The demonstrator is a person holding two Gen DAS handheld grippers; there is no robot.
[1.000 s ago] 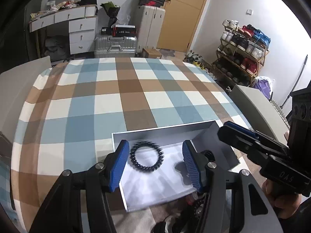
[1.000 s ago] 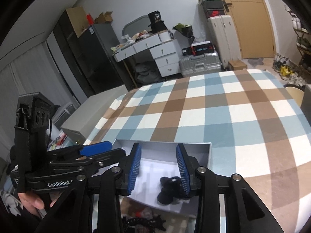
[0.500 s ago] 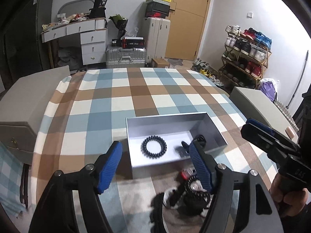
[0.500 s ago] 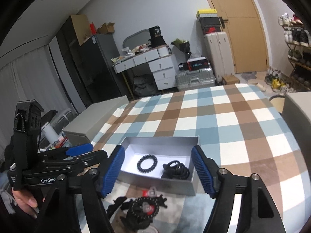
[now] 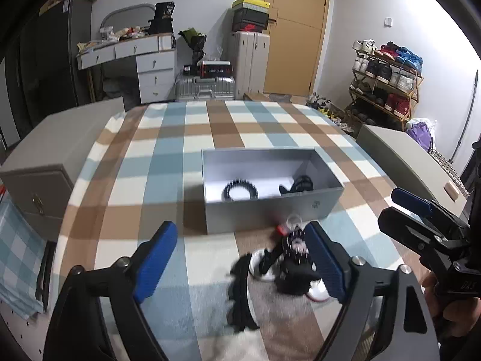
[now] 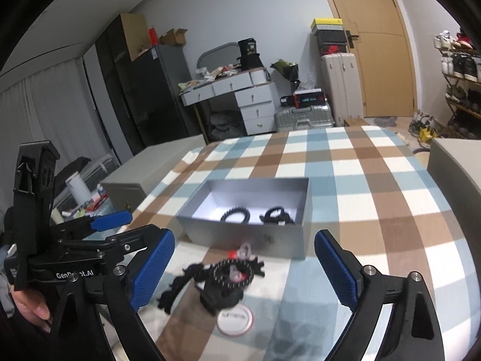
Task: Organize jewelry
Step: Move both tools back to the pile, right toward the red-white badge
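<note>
On the blue-and-brown checked tablecloth, the open grey cardboard box holds a black beaded bracelet and a black tangle, perhaps cord, while the left gripper and right gripper hang empty, jaws opening wide, above a blurred heap of dark jewelry.

Wooden door, white drawer desk, suitcases, shoe rack, dark cabinet.
</note>
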